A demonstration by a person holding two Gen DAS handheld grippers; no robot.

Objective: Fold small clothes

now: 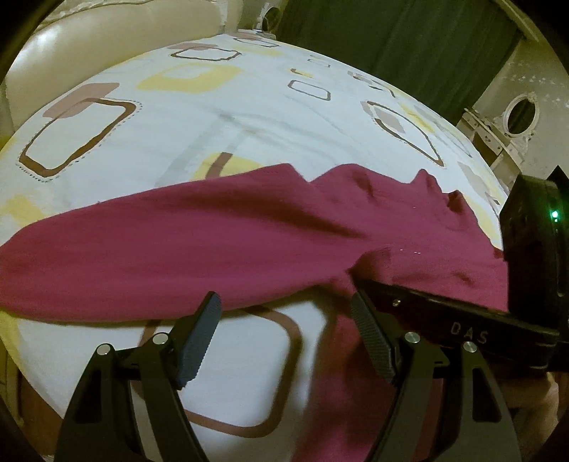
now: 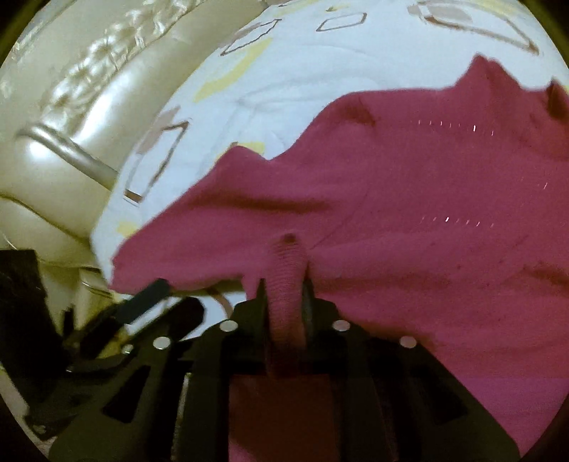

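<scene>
At the far left a cream padded headboard (image 1: 106, 32) rises behind the bed, whose white sheet (image 1: 220, 106) is printed with brown, yellow and mauve rounded squares. Across the near half of the bed lies the magenta garment (image 1: 199, 241), spread flat on the left and rumpled into peaks toward the right, with a strip of it trailing off toward the near edge. The left claw (image 1: 284, 341) hovers low over that near edge with its jaws wide apart, holding nothing; its left pad is over bare sheet and its right pad over the trailing strip of cloth. Just to its right, the right claw (image 2: 286, 280) points steeply down at the garment, and a ribbed fold of the same magenta cloth (image 2: 288, 270) stands bunched up between its narrowly parted fingers; the blur hides whether the pads actually press on the fold. At the far right a dark green curtain (image 1: 391, 46) hangs, and beside it stands a white ornate oval-framed mirror (image 1: 521, 113).
</scene>
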